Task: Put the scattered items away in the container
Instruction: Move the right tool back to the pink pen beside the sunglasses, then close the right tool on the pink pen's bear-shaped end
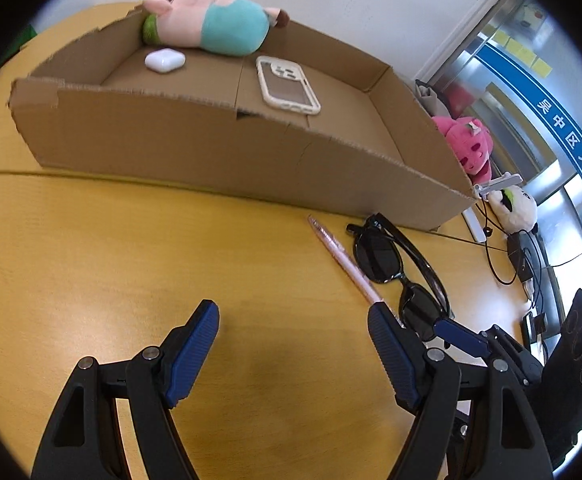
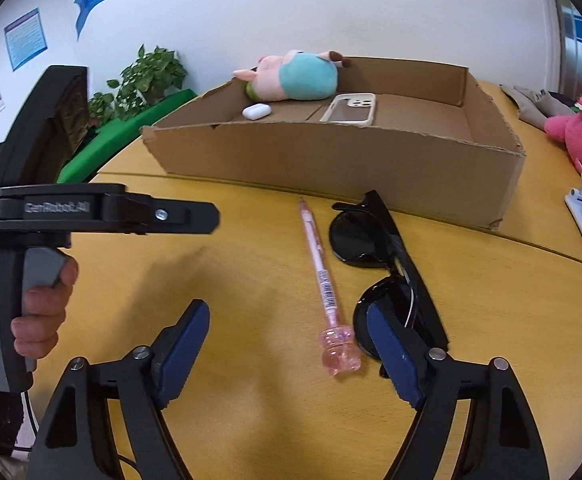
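Both grippers came in wide and empty over the pen and sunglasses.
The pen (image 2: pixel 321 276) and sunglasses (image 2: pixel 379 264) lay near the box (image 2: pixel 331 160); right gripper (image 2: pixel 287 356) and left gripper (image 1: pixel 293 352) held nothing. Pen: light, stiff, slick, best pinched mid-barrel. Sunglasses: fragile, best taken by the bridge.
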A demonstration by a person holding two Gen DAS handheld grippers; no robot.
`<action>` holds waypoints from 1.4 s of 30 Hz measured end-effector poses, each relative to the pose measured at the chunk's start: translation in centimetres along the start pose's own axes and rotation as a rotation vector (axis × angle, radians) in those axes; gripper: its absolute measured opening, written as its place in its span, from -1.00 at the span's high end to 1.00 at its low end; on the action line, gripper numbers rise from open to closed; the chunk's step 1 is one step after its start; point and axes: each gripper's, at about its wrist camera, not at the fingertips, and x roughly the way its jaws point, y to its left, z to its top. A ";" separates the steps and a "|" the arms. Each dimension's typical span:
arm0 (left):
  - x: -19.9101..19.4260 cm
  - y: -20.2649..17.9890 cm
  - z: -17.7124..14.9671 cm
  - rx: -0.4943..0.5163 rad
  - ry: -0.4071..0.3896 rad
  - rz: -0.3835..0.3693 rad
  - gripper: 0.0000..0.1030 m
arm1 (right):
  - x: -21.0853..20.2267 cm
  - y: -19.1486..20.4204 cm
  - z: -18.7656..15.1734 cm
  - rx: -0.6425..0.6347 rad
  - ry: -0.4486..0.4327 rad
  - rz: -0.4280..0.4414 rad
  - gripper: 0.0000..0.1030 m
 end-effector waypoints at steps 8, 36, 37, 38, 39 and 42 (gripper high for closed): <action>0.3 0.3 -0.7 -0.004 0.003 -0.005 -0.49 | 1.1 1.4 -0.3 -0.033 0.029 0.041 -0.41; 2.0 -0.7 -1.4 0.009 0.010 -0.041 -0.46 | 0.6 -1.1 -0.7 -0.026 0.043 -0.010 -0.05; 2.0 -0.7 -1.3 0.007 0.011 -0.042 -0.46 | 0.9 -1.0 -0.8 -0.026 0.057 -0.016 -0.05; 2.0 -0.7 -1.4 0.007 0.011 -0.041 -0.46 | 1.3 -1.0 -1.0 -0.025 0.074 -0.030 -0.05; 2.0 -0.8 -1.5 0.009 0.012 -0.039 -0.46 | 1.4 -1.0 -1.1 -0.022 0.077 -0.035 -0.05; 2.0 -0.9 -1.4 0.002 0.017 -0.033 -0.46 | 1.0 -1.0 -1.2 0.011 0.077 -0.035 -0.02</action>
